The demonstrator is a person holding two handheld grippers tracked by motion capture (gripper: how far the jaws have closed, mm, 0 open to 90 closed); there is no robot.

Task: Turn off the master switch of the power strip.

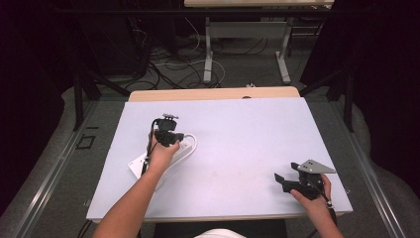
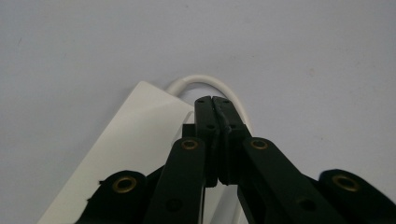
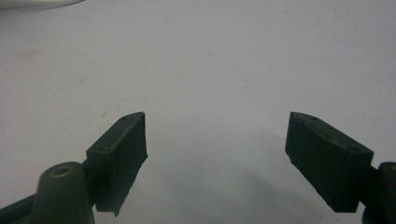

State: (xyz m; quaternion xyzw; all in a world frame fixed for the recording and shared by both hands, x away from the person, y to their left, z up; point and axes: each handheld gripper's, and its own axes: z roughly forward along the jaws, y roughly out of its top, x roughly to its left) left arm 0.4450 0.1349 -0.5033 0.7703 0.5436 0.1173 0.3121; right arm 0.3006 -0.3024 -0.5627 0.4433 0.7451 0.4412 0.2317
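Pressing together, left tongs (image 2: 215, 100) over power strip (image 2: 135, 135).

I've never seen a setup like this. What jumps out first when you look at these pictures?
A person's two hands each hold a black gripper over a pale table. The left gripper is shut, its jaws pressed together above a white power strip with a looping white cord, left of the table's middle. The right gripper is open, jaws wide apart over bare surface near the front right corner.

Light: bright, even on the table (image 1: 237, 148); surroundings dark.
Shadows: soft, under the fingers (image 3: 119, 158).
Focus: gripper views soft, fingers blurred.
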